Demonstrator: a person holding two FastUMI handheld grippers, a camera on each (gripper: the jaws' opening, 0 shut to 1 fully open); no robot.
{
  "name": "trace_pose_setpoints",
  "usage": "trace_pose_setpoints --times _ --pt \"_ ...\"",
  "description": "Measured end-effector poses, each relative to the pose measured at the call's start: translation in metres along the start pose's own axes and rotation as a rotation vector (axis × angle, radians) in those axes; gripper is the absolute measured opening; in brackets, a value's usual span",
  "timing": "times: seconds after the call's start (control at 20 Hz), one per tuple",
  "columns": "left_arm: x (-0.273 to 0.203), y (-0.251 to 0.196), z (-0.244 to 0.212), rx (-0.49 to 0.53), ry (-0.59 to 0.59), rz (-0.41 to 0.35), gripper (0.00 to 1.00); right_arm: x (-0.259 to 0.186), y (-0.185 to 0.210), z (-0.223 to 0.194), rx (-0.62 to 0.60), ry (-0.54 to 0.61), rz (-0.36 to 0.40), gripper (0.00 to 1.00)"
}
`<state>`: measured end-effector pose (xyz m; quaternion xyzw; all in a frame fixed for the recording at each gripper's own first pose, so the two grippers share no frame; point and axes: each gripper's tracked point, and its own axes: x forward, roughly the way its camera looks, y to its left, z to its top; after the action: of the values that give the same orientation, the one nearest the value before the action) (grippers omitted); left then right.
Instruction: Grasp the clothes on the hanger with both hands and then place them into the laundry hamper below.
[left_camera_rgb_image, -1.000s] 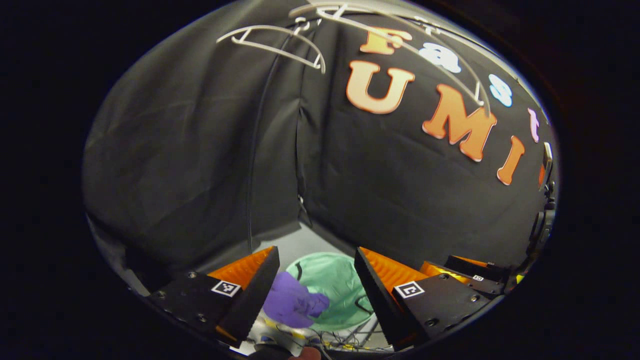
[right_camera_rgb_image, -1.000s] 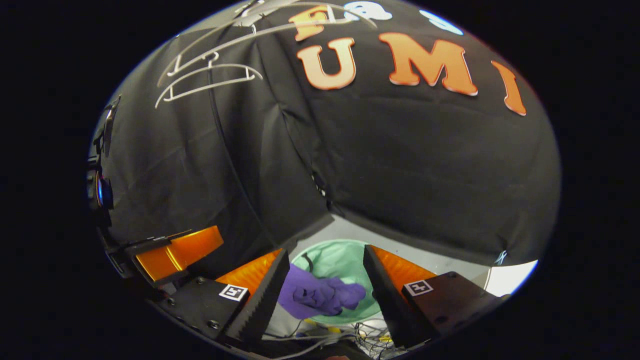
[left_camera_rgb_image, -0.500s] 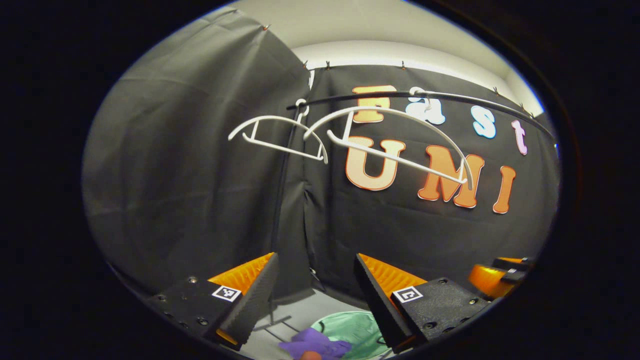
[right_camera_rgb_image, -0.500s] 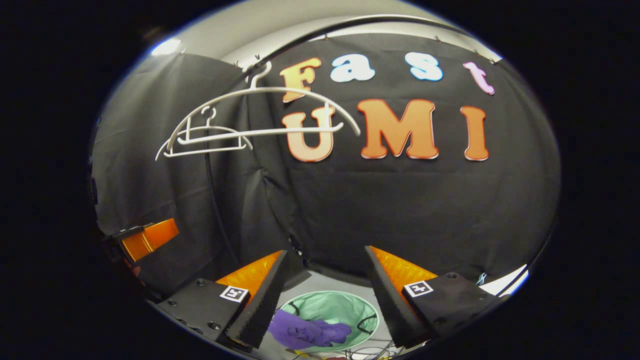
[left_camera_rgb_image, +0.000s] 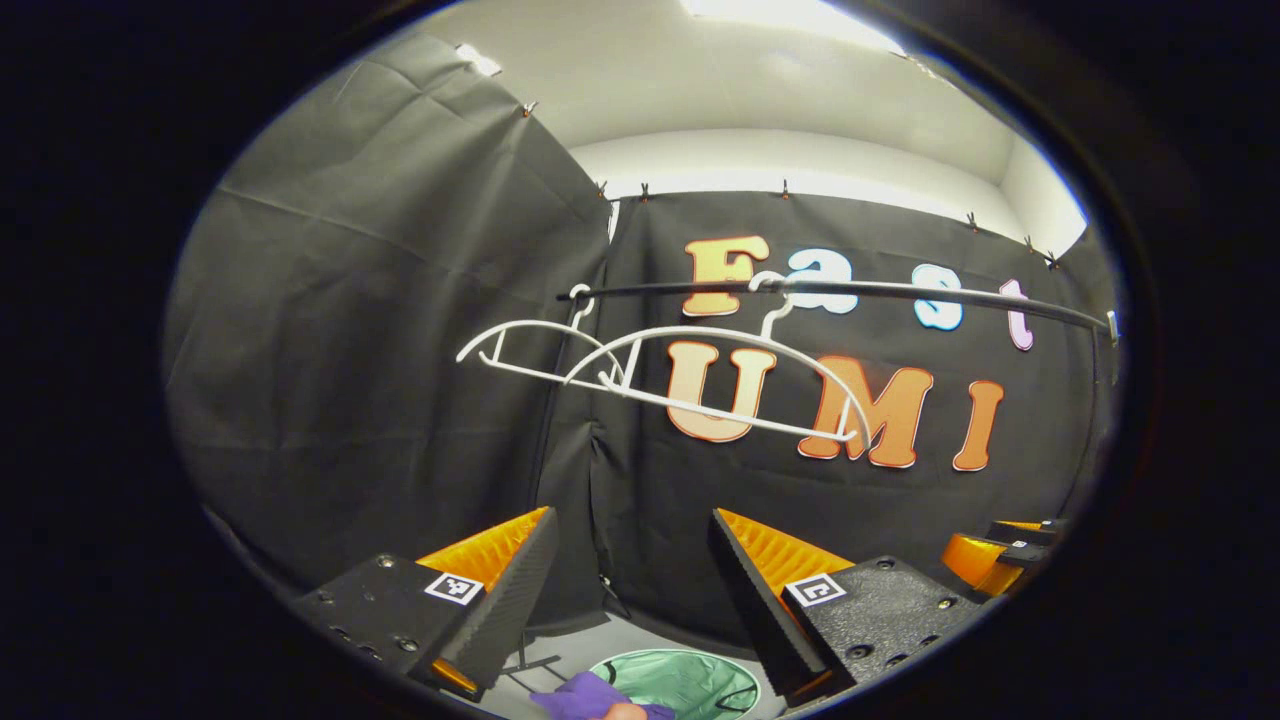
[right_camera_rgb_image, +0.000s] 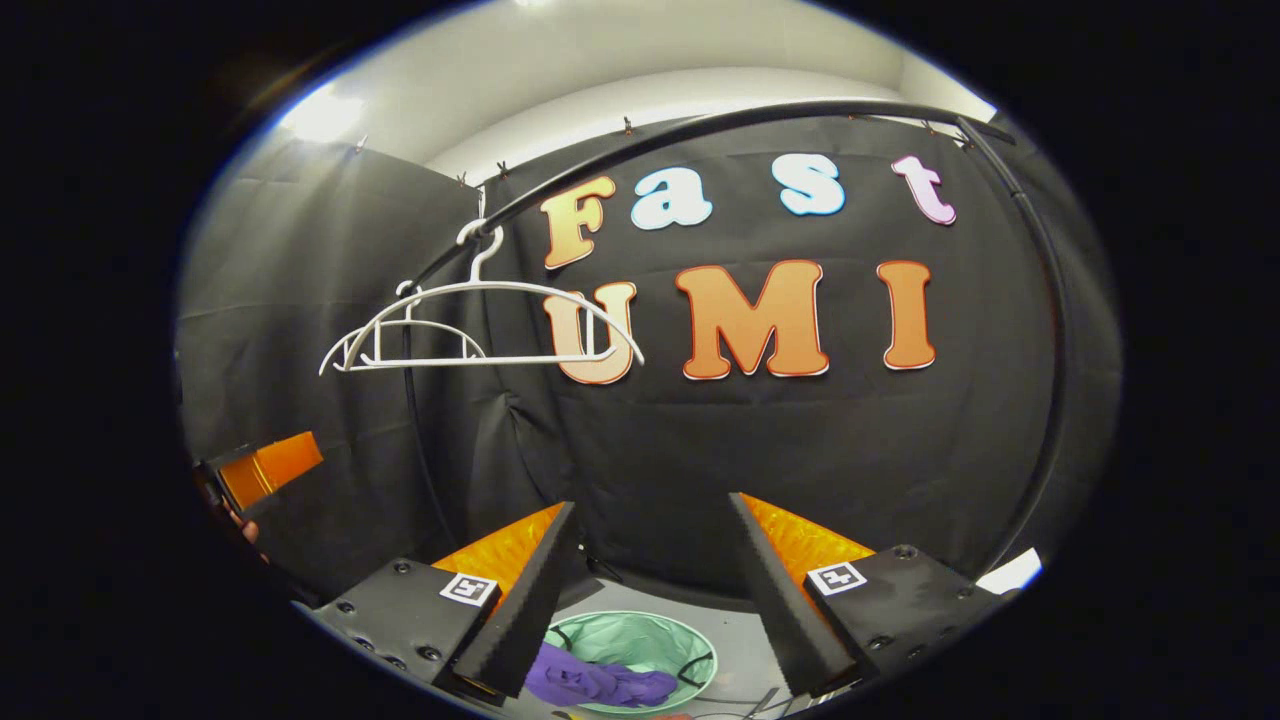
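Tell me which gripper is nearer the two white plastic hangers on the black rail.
Left, it seems. The left gripper faces the white plastic hangers straight ahead and above; for the right gripper they hang up to its left.

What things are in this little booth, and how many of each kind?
White hangers: 2, a nearer one and a farther one, both bare
Rail: 1
Green hamper: 1
Purple garment: 1, lying in the hamper
Grippers: 2, left and right, both open
Total: 7
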<state>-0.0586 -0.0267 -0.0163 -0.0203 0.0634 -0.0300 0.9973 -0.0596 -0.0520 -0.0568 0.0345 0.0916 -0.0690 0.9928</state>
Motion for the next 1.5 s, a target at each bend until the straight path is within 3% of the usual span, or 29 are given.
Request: trace_pose_setpoints --times 0.2,0.3,0.45,0.5,0.65,0.7,0.75,0.85,1.15,1.25,1.3,1.35,1.4,1.45,1.5 --pt "-0.035 -0.023 0.019 0.014 -0.047 0.021 0.91 -0.032 -0.032 0.020 0.019 -0.031 0.007 1.00" --pt "-0.053 -0.033 0.023 0.012 -0.054 0.037 0.91 -0.047 -0.045 0.027 0.025 -0.043 0.024 0.88" --pt "-0.078 -0.043 0.022 0.008 -0.050 0.062 0.91 -0.067 -0.067 0.033 -0.014 -0.061 0.017 0.88" --pt "-0.085 -0.044 0.020 0.011 -0.042 0.069 0.93 -0.073 -0.072 0.036 -0.025 -0.069 0.018 0.97" --pt "-0.102 -0.045 0.021 0.025 -0.033 0.090 0.99 -0.092 -0.076 0.037 -0.028 -0.077 0.039 0.97" --pt "-0.107 -0.045 0.023 0.032 -0.038 0.098 0.91 -0.098 -0.078 0.038 -0.026 -0.082 0.044 0.97" --pt "-0.113 -0.045 0.025 0.039 -0.043 0.104 0.91 -0.103 -0.081 0.039 -0.025 -0.088 0.047 1.00" --pt "-0.122 -0.045 0.027 0.048 -0.049 0.114 0.91 -0.116 -0.087 0.039 -0.020 -0.097 0.057 0.88" --pt "-0.138 -0.055 0.027 0.031 -0.060 0.107 0.92 -0.145 -0.099 0.035 -0.001 -0.108 0.037 0.88" --pt "-0.139 -0.061 0.027 0.022 -0.064 0.095 0.92 -0.153 -0.102 0.033 0.008 -0.100 0.036 0.97" --pt "-0.142 -0.064 0.027 0.017 -0.063 0.087 0.92 -0.156 -0.104 0.033 0.012 -0.099 0.034 0.97" --pt "-0.142 -0.065 0.028 0.013 -0.063 0.082 0.92 -0.158 -0.107 0.034 0.013 -0.102 0.031 0.88" --pt "-0.143 -0.065 0.027 0.014 -0.063 0.082 0.92 -0.159 -0.108 0.035 0.013 -0.107 0.029 0.88" --pt "-0.144 -0.064 0.027 0.019 -0.060 0.086 0.92 -0.160 -0.108 0.036 0.011 -0.106 0.027 0.97" --pt "-0.145 -0.063 0.028 0.021 -0.058 0.088 0.91 -0.162 -0.108 0.037 0.011 -0.106 0.029 0.97"
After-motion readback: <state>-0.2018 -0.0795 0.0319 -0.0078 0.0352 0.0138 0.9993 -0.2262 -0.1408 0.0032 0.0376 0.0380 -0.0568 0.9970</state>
